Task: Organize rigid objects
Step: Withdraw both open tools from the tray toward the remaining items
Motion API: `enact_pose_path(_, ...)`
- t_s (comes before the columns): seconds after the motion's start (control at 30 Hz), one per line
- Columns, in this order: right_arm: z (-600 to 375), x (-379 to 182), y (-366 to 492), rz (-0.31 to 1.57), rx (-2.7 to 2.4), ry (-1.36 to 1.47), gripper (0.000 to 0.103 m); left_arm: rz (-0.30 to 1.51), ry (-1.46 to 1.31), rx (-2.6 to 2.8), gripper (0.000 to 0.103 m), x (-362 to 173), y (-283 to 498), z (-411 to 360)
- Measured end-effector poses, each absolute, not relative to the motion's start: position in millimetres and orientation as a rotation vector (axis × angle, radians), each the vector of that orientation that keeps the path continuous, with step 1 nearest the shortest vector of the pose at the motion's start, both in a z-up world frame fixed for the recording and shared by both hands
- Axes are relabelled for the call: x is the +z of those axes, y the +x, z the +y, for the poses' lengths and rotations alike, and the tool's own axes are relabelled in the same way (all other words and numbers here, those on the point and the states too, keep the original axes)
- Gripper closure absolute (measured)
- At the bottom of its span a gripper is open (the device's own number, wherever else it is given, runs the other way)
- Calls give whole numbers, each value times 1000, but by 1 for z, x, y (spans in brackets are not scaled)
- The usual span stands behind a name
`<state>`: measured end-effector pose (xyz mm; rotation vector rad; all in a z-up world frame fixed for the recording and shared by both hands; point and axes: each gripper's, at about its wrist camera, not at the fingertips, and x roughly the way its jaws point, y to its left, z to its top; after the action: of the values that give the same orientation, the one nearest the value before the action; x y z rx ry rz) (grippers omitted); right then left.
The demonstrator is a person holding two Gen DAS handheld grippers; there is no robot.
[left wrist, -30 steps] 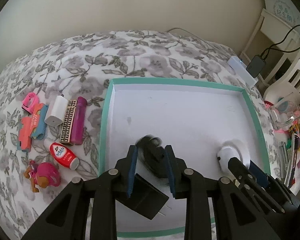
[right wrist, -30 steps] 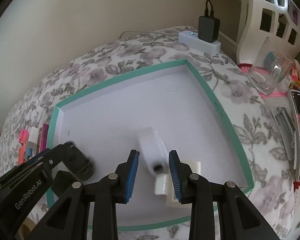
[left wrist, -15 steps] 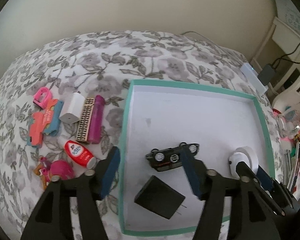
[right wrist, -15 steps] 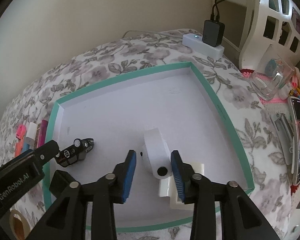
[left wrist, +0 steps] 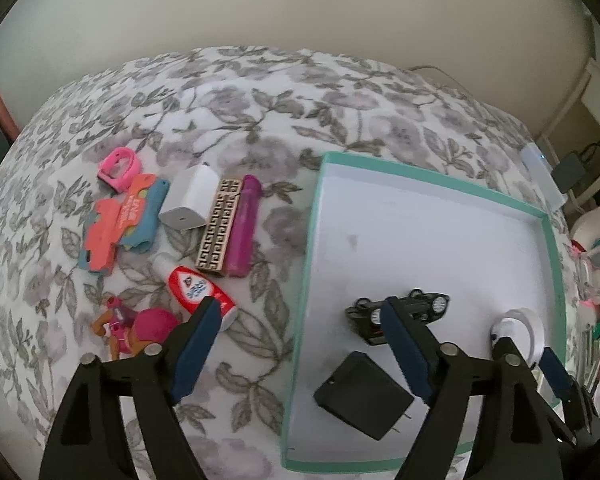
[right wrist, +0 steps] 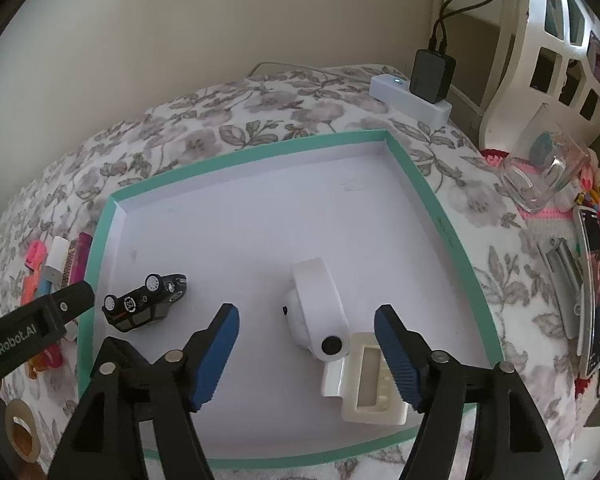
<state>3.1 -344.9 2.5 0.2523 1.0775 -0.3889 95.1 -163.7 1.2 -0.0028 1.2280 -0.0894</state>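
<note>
A teal-rimmed white tray point(left wrist: 315, 216) point(right wrist: 404, 160) lies on the floral cloth. In it a black toy car point(left wrist: 424, 306) point(right wrist: 146, 302) lies on its side, beside a black charger block point(left wrist: 362, 394), a white round device point(right wrist: 316, 306) and a white rectangular gadget point(right wrist: 374, 384). My left gripper point(left wrist: 300, 328) is open and empty above the tray's left rim. My right gripper point(right wrist: 306, 332) is open around the white device without touching it. Left of the tray lie a white charger point(left wrist: 188, 198), a patterned bar point(left wrist: 219, 228), a magenta tube point(left wrist: 242, 228), a red bottle point(left wrist: 192, 286) and pink and orange toys point(left wrist: 120, 220).
A white power strip with a black adapter point(right wrist: 420, 88) sits behind the tray. A clear glass point(right wrist: 540, 172), a phone point(right wrist: 592, 280) and clutter lie to the right. A tape roll point(right wrist: 20, 428) lies at the near left. A wall stands behind.
My left gripper opened, let go of the black toy car into the tray, and drew back to the left. My right gripper opened wide off the white device.
</note>
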Motion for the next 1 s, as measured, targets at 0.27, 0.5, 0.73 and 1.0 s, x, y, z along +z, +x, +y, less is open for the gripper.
enact_pose_path(0.27, -342, 0, 3, 1073, -388, 224, 12, 1239, 38, 0, 11, -5, 98, -153)
enact_pose_path(0.5, -341, -3, 4, 1079, -388, 216, 0, 1267, 48, 82, 11, -14, 101, -137)
enact_pose_path(0.73, -338, -4, 5, 1086, -398, 201, 0, 1280, 46, 139, 0, -15, 106, -117)
enact_pose_path(1.0, -317, 24, 7, 999, -364, 183, 0, 1243, 14, 221, 0, 7, 111, -77)
